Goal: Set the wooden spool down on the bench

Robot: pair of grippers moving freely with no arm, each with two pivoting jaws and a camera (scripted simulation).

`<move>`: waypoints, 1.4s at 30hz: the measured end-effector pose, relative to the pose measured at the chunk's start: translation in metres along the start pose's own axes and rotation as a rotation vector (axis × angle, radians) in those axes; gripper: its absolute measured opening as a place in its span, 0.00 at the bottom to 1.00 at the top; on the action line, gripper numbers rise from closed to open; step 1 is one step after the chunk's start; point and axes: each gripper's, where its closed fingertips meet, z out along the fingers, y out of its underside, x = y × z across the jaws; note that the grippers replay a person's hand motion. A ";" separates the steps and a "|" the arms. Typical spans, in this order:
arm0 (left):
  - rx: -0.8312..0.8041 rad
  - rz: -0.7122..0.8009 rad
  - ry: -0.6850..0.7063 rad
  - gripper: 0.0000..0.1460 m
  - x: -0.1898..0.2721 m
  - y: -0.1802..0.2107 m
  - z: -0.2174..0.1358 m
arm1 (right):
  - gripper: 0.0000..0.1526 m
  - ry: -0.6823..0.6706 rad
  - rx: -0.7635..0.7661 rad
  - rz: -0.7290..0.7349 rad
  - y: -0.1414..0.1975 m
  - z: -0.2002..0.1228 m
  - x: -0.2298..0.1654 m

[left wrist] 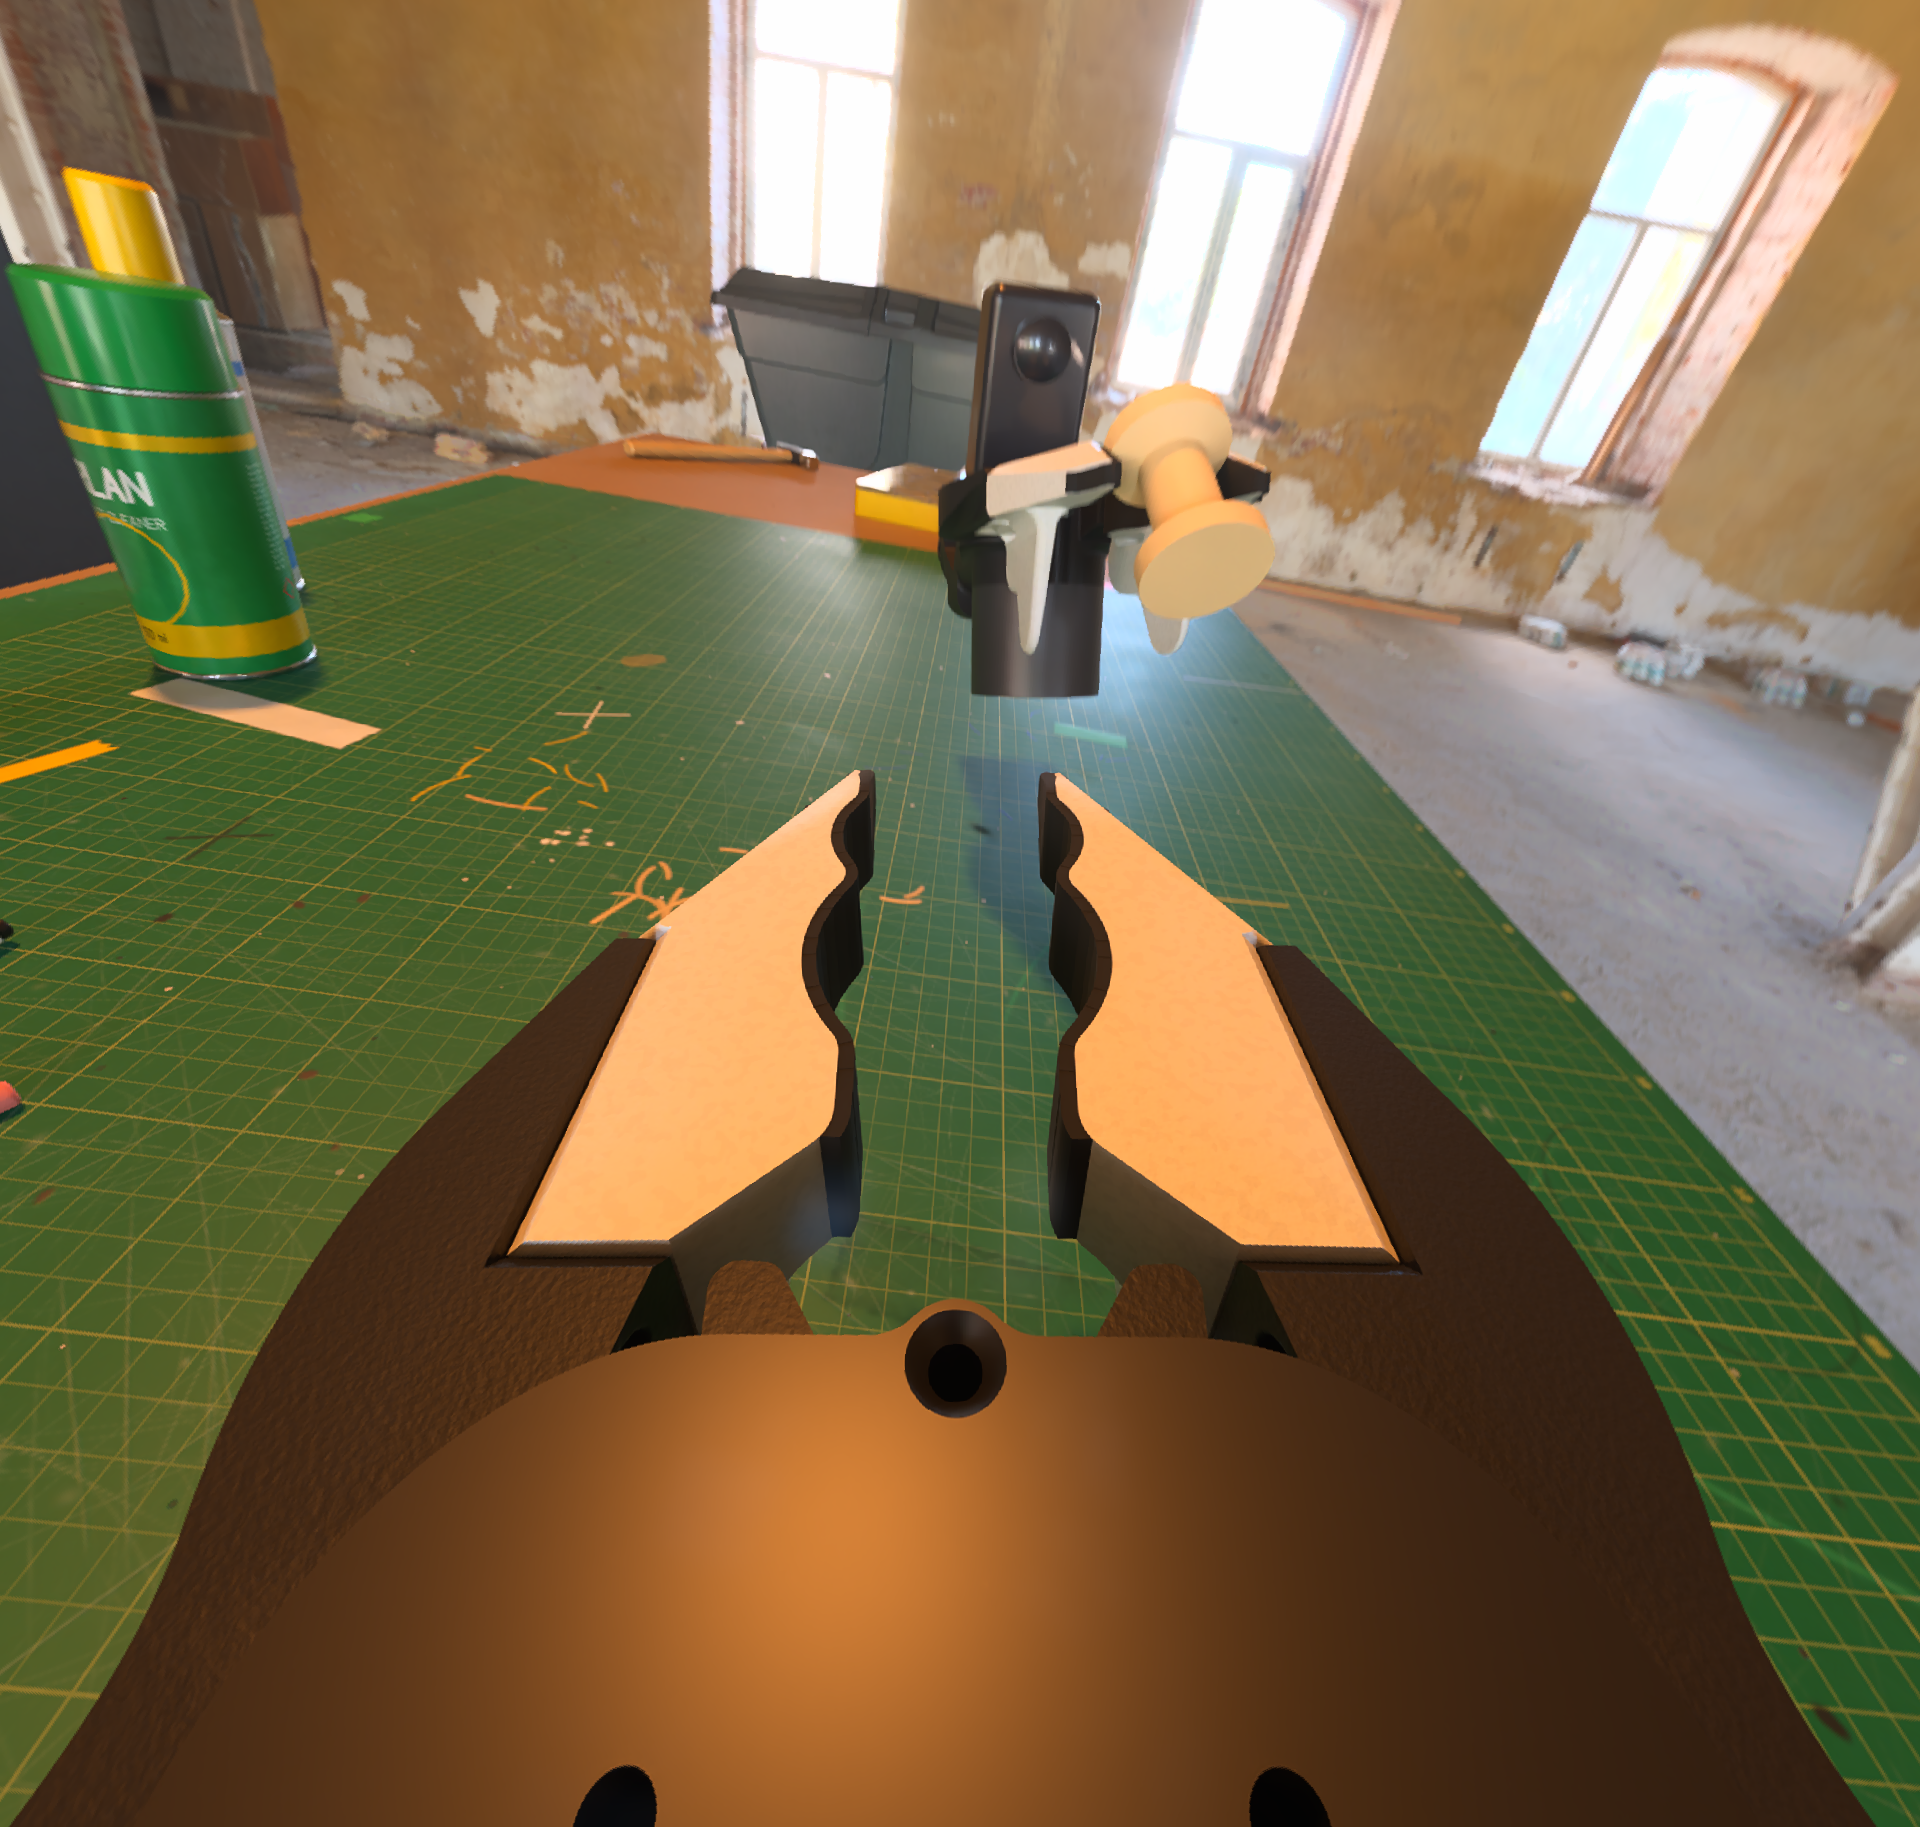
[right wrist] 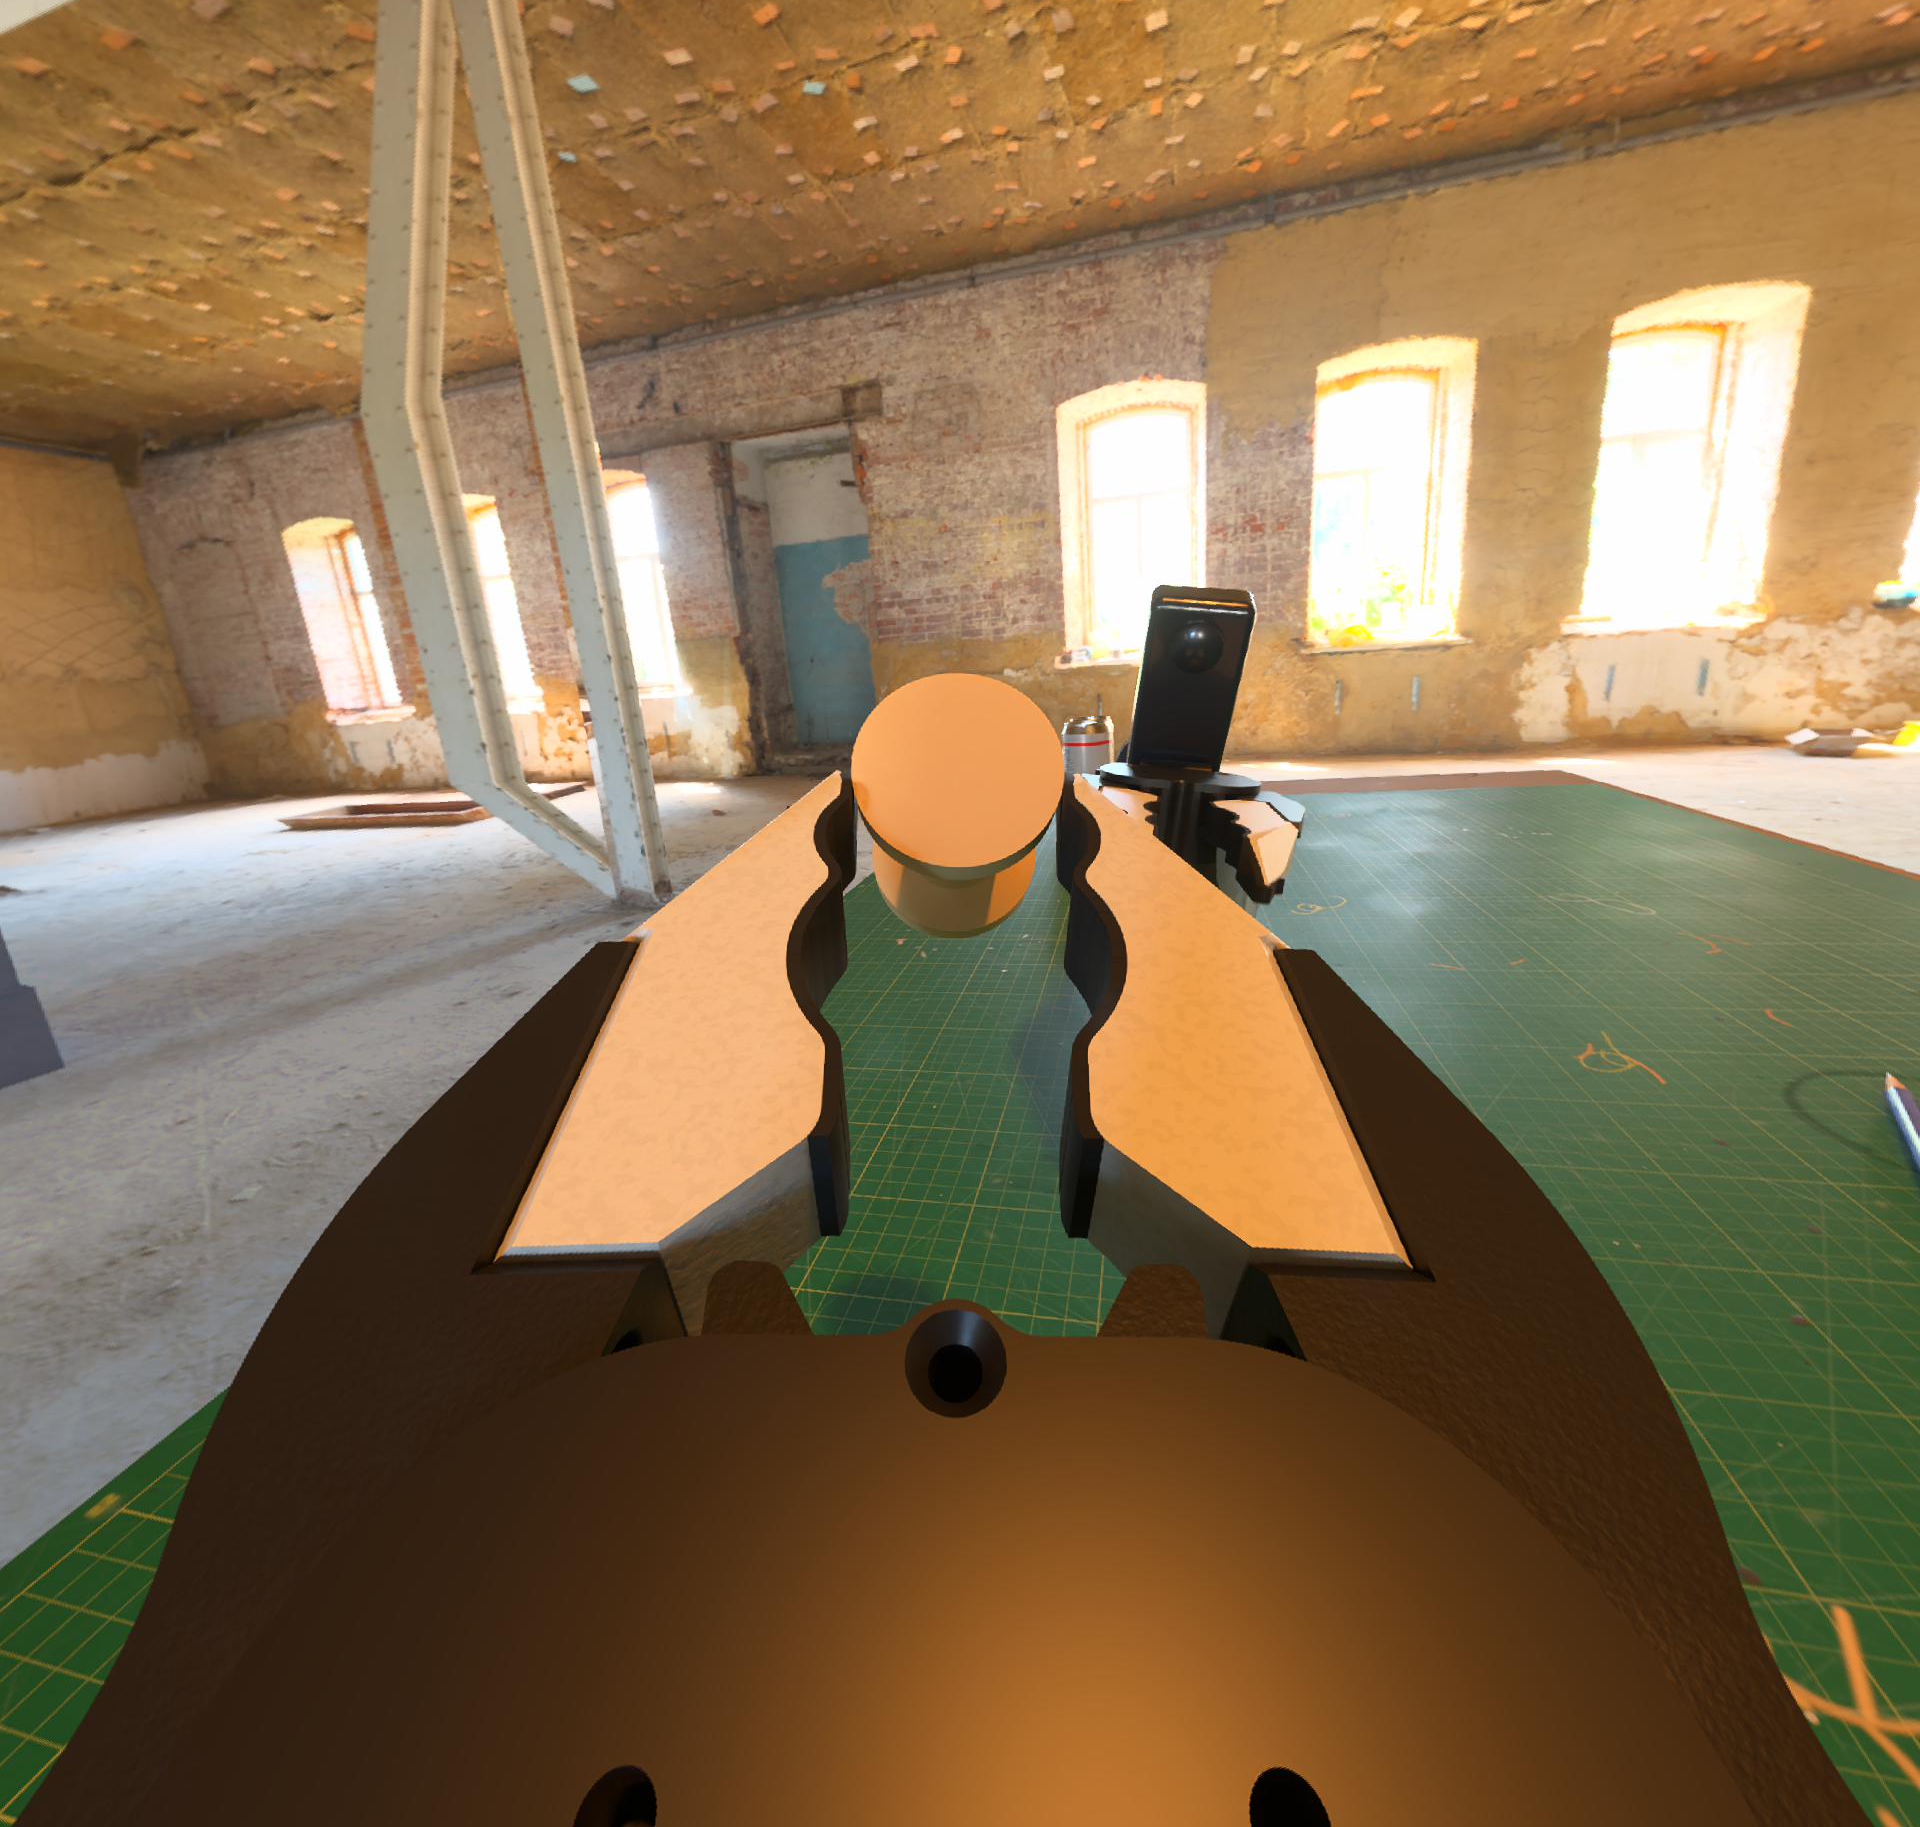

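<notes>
The wooden spool (right wrist: 956, 775) is pale, with round flanged ends, and sits between the fingertips of my right gripper (right wrist: 956, 790), which is shut on it. In the left wrist view the spool (left wrist: 1190, 504) hangs tilted in the air, held by the right gripper (left wrist: 1138, 525) well above the green cutting mat (left wrist: 675, 998) on the bench. My left gripper (left wrist: 956, 790) is open and empty, low over the mat, pointing at the right gripper. It also shows in the right wrist view (right wrist: 1205, 821), beyond the spool.
A green spray can (left wrist: 177, 489) stands at the left, with a white strip (left wrist: 255, 712) in front of it. A grey bin (left wrist: 852, 375), a hammer (left wrist: 717, 450) and a yellow block (left wrist: 899, 510) lie at the far end. A pencil (right wrist: 1901, 1117) lies on the mat. The bench edge drops to the floor.
</notes>
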 end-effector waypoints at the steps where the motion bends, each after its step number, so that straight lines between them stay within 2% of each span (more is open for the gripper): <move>1: -0.022 0.013 0.001 0.21 0.002 0.002 0.002 | 0.25 -0.008 -0.002 -0.004 0.000 0.001 -0.002; 8: -0.105 0.057 0.023 0.21 0.010 0.015 0.014 | 0.25 0.022 -0.058 -0.027 0.010 0.005 0.002; 11: -0.145 0.068 0.000 0.21 0.007 0.021 0.015 | 0.25 0.163 -0.068 -0.126 -0.001 -0.002 0.016; 13: -0.190 0.078 -0.035 0.21 0.003 0.027 0.015 | 0.25 0.341 -0.055 -0.250 -0.029 -0.019 0.030; 16: -0.237 0.086 -0.064 0.22 -0.001 0.035 0.016 | 0.25 0.785 -0.065 -0.458 -0.086 -0.083 0.057; 18: -0.254 0.080 -0.067 0.22 -0.002 0.040 0.019 | 0.25 1.074 -0.067 -0.490 -0.118 -0.142 0.075; 20: -0.279 0.077 -0.068 0.22 -0.003 0.046 0.021 | 0.25 1.287 -0.102 -0.414 -0.132 -0.198 0.097; 23: -0.325 0.086 -0.070 0.22 -0.003 0.055 0.025 | 0.25 1.441 -0.246 -0.220 -0.119 -0.259 0.140; 27: -0.366 0.102 -0.081 0.22 -0.003 0.062 0.026 | 0.25 1.526 -0.445 -0.021 -0.071 -0.310 0.200; 31: -0.373 0.095 -0.088 0.22 -0.006 0.065 0.024 | 0.25 1.614 -0.548 0.104 -0.029 -0.345 0.231; 36: -0.382 0.086 -0.103 0.22 -0.009 0.066 0.021 | 0.25 1.623 -0.527 0.119 -0.021 -0.350 0.241; 42: -0.390 0.108 -0.108 0.22 -0.006 0.065 0.022 | 0.25 1.650 -0.658 0.077 -0.011 -0.356 0.247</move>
